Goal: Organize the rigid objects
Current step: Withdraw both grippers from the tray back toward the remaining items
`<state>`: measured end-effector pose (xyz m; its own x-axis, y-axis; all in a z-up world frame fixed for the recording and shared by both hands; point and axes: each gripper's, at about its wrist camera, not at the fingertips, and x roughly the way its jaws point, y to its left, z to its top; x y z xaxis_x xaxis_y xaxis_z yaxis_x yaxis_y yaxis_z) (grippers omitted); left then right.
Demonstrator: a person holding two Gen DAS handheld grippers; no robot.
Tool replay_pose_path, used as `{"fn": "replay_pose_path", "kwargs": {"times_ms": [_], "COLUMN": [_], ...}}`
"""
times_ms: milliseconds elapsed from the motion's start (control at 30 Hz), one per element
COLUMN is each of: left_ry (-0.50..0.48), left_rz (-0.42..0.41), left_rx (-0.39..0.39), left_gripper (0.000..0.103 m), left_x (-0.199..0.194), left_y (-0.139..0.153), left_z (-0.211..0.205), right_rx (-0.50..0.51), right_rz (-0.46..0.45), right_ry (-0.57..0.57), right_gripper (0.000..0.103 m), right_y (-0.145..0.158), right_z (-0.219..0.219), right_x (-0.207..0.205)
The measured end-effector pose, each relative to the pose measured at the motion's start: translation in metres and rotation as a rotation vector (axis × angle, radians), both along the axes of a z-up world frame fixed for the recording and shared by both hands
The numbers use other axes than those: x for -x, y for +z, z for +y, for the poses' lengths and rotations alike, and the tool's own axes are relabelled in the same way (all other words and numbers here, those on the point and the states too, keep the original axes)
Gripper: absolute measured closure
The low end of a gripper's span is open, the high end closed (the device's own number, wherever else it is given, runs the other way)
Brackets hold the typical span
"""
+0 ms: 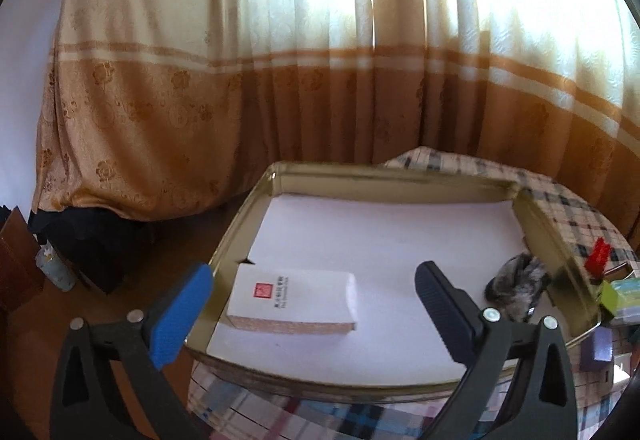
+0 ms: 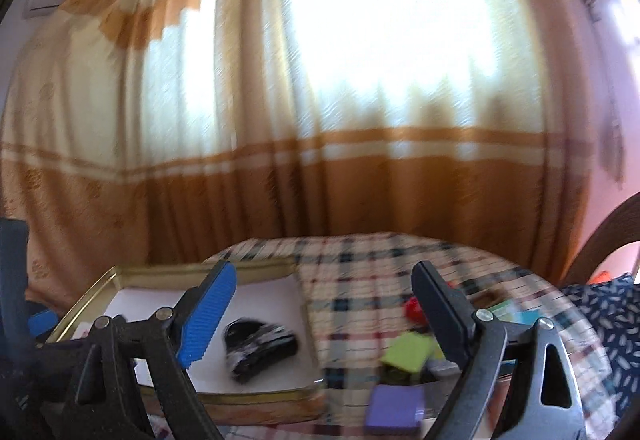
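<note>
A gold-rimmed tray (image 1: 392, 175) with a white liner lies on the checked tablecloth. Inside it rests a white book (image 1: 296, 300) with a red seal, flat near the front left. A black, shiny wrapped object (image 1: 516, 282) lies at the tray's right side, also seen in the right wrist view as a dark lump (image 2: 260, 348). My left gripper (image 1: 312, 314) hangs open just above the book, its pads clear of it. My right gripper (image 2: 324, 314) is open over the tray's right edge (image 2: 308, 324), holding nothing.
Right of the tray lie loose small items: a purple block (image 2: 396, 412), a lime-green block (image 2: 408, 352), a red piece (image 2: 414, 308) and a teal box (image 2: 508, 310). An orange and cream curtain (image 1: 280, 79) hangs behind the table. A dark chair back (image 2: 604, 244) stands at the right.
</note>
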<state>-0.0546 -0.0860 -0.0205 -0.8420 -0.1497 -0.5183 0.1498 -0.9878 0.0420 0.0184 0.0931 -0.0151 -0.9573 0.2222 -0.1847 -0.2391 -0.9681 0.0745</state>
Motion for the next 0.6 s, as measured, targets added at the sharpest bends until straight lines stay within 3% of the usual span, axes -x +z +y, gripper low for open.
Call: {"fn": "replay_pose_path", "kwargs": {"times_ms": [167,400,600], "left_ry": [-0.05,-0.112,-0.153], "left_rz": [0.088,0.089,0.067], "left_rx": [-0.055,-0.036,-0.031], "left_gripper": [0.0,0.0,0.0], "left_x": [-0.018,-0.025,-0.033], "left_y": [0.007,0.009,0.007], "left_z": [0.019,0.046,0.059], "right_rx": [-0.068,-0.047,-0.09], "right_rz": [0.079,0.102,0.164], "right_ry": [-0.081,-0.083,-0.144], "right_gripper": [0.012,0.012,0.012], "right_y": [0.007,0.008,0.011], "right_z": [0.004,0.01,0.02], "right_x": [-0.019,-0.026,-0.042]}}
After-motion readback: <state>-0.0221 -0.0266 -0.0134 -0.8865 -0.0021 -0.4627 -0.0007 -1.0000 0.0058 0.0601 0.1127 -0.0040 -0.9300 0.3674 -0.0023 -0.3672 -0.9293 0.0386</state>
